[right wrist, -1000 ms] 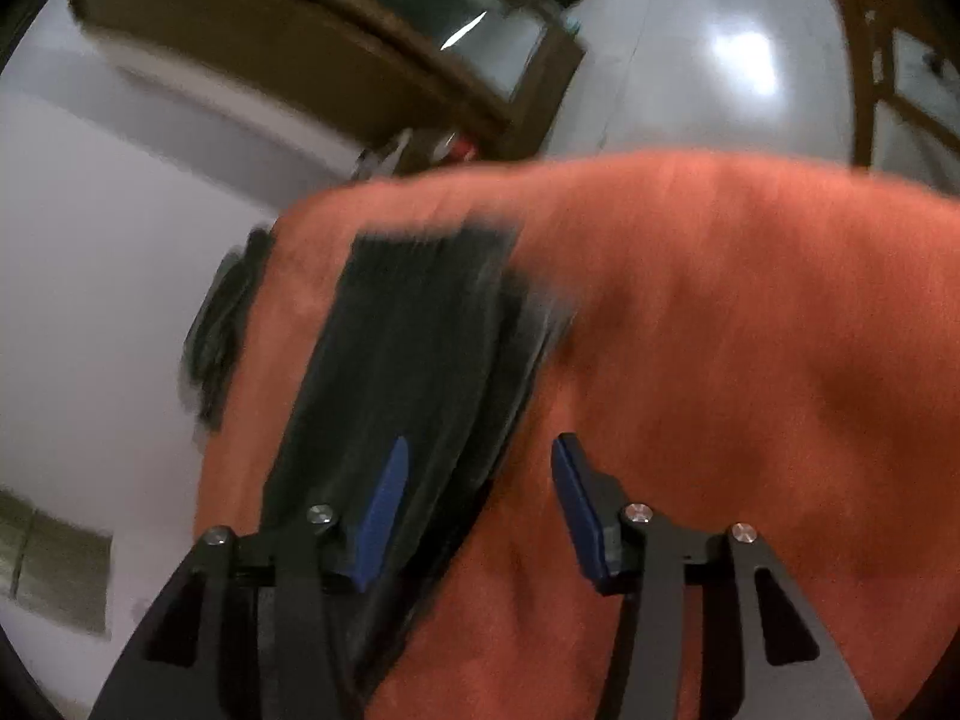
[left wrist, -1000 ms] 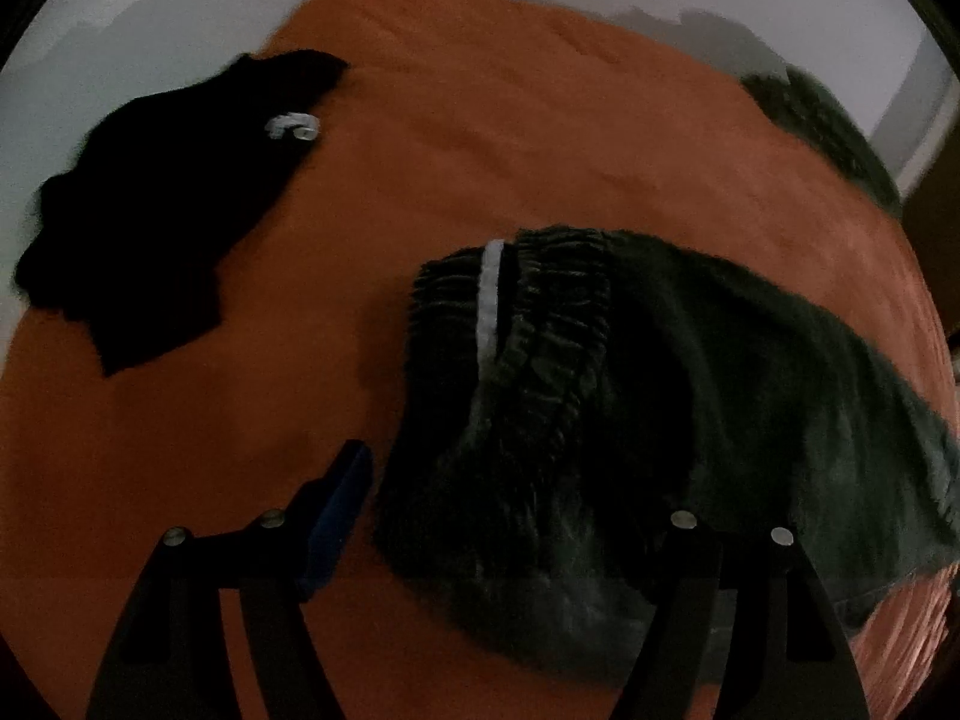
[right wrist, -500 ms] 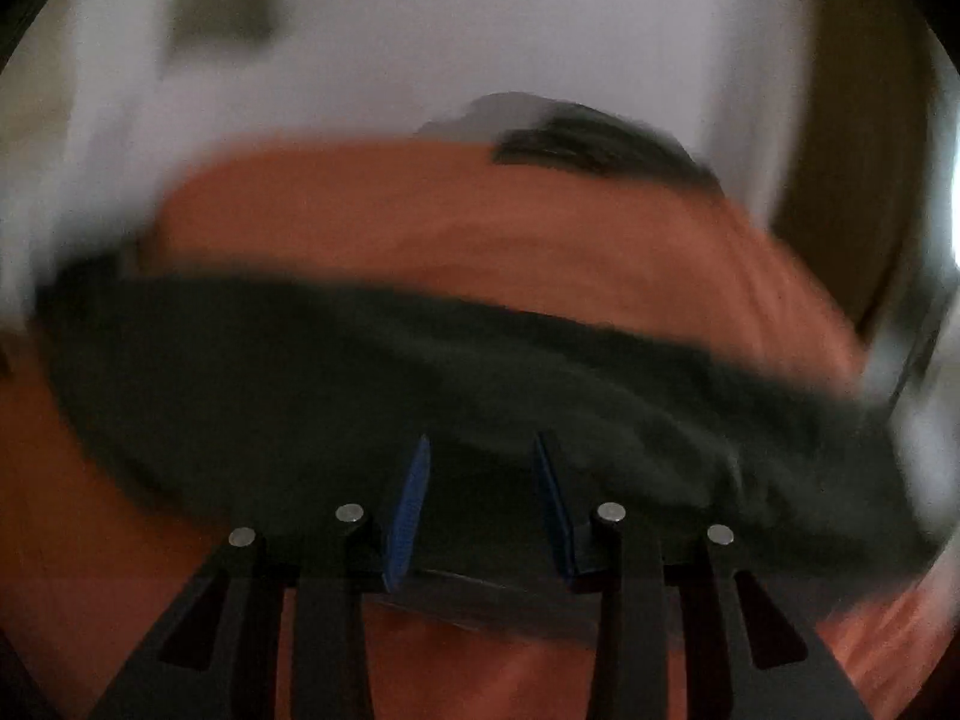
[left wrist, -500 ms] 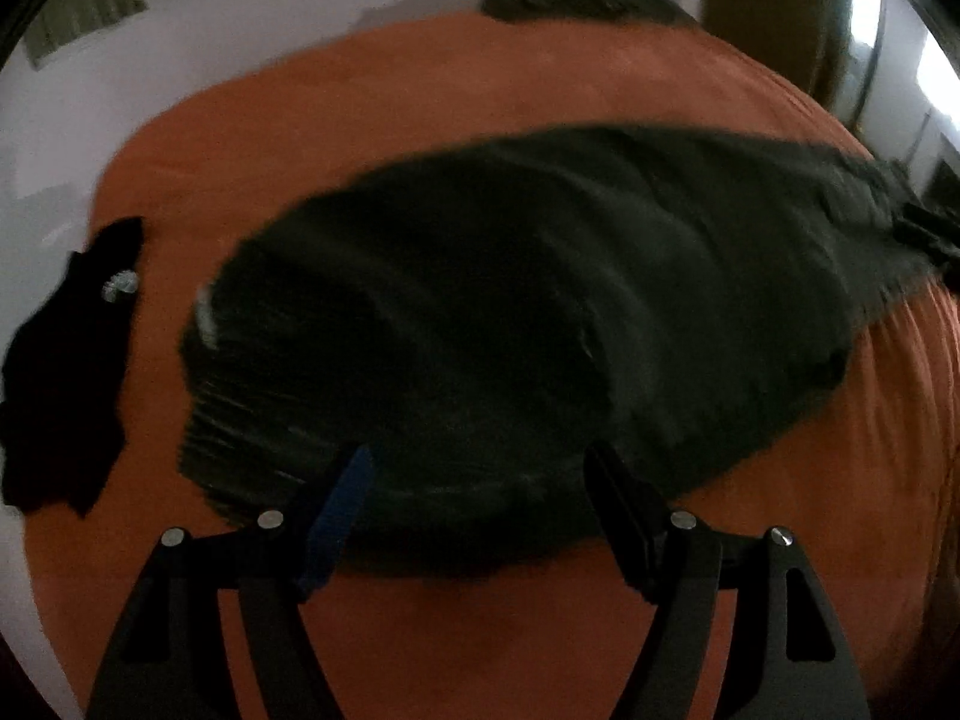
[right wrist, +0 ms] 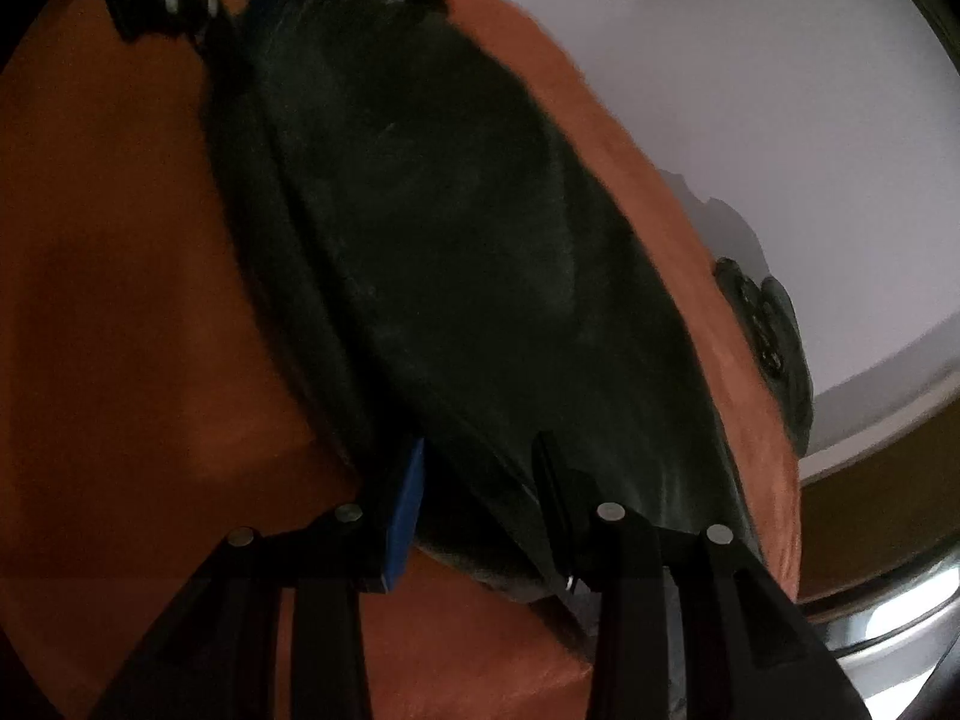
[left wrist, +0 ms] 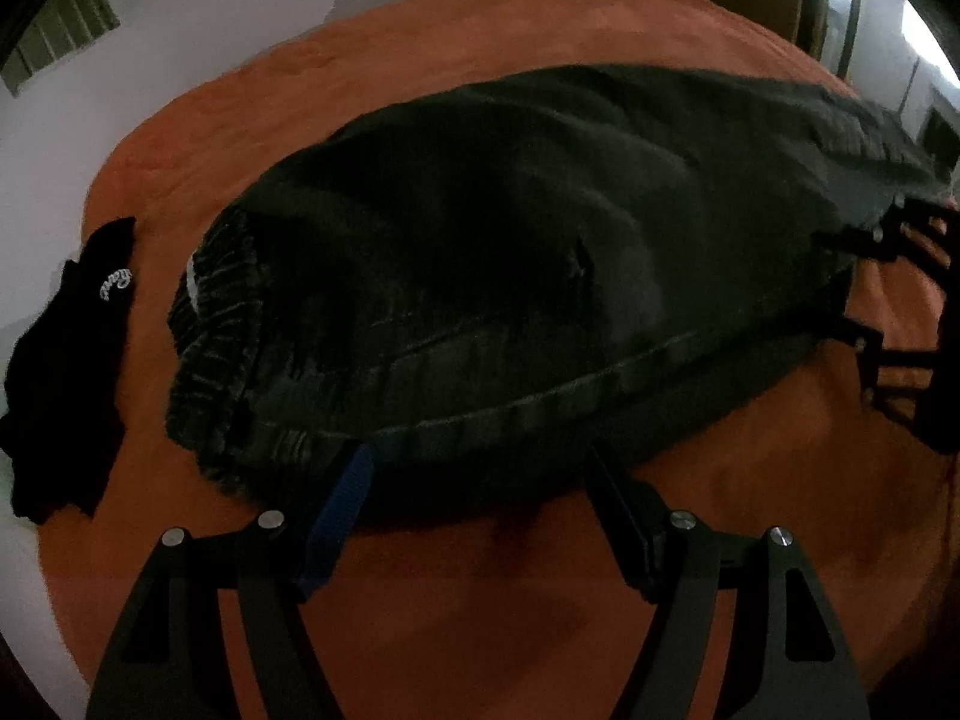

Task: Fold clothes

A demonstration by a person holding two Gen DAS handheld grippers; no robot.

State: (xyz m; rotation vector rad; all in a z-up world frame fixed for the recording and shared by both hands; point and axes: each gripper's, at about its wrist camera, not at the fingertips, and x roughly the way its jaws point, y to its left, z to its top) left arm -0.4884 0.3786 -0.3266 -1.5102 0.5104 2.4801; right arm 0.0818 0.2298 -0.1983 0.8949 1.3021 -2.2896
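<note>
Our left gripper [left wrist: 480,468] has its fingers spread wide astride the near seam of the dark trousers [left wrist: 540,252], by the ribbed waistband [left wrist: 216,336], not pinching. Our right gripper [right wrist: 480,468] has narrower fingers, just drawn closer, straddling the hem end; whether they press cloth we cannot tell. The trousers lie stretched along the orange bed [left wrist: 480,600], probably for a lengthwise fold. A black garment [left wrist: 66,360] waits well apart.

The black garment [left wrist: 54,384] runs off the left edge, its white lettering [left wrist: 114,285] unreadable
</note>
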